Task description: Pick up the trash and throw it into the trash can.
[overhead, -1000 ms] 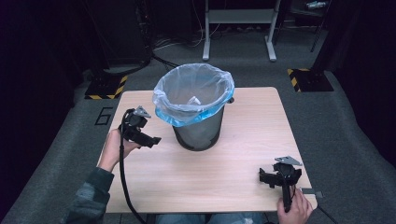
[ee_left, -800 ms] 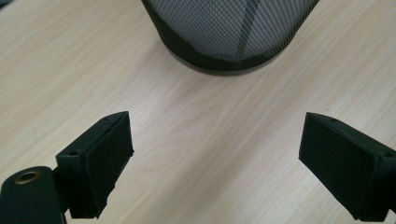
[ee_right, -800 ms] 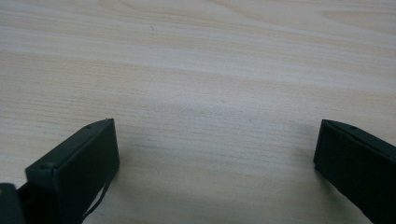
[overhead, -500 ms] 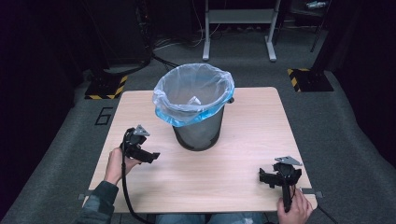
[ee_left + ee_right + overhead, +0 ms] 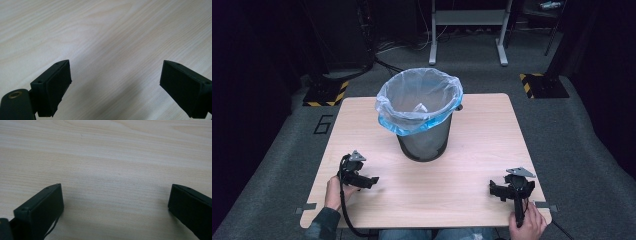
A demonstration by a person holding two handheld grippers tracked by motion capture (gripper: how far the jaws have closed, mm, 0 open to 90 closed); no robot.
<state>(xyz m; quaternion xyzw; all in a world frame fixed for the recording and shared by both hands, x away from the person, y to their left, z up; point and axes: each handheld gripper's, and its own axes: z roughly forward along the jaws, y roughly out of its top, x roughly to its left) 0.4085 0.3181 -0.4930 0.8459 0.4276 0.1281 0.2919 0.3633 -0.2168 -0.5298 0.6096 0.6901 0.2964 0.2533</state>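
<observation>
A dark mesh bin point(image 5: 426, 141) lined with a clear and blue plastic bag point(image 5: 419, 102) stands upright at the middle of the wooden table point(image 5: 472, 150); something pale lies inside it. My left gripper point(image 5: 364, 181) rests low at the table's near left, held by a hand, its jaws wide apart. In the left gripper view my left gripper point(image 5: 115, 82) is open over bare wood with nothing between the pads. My right gripper point(image 5: 501, 190) sits at the near right, also open; in the right gripper view my right gripper point(image 5: 115, 205) frames only wood.
The floor around the table is grey carpet. A white metal stand point(image 5: 467, 30) is behind the table, and yellow-and-black striped blocks point(image 5: 539, 85) lie on the floor at both far corners. Cables trail from both grippers toward the near edge.
My left gripper has come down and back toward the near left edge, away from the bin's side. The right gripper has stayed where it was.
</observation>
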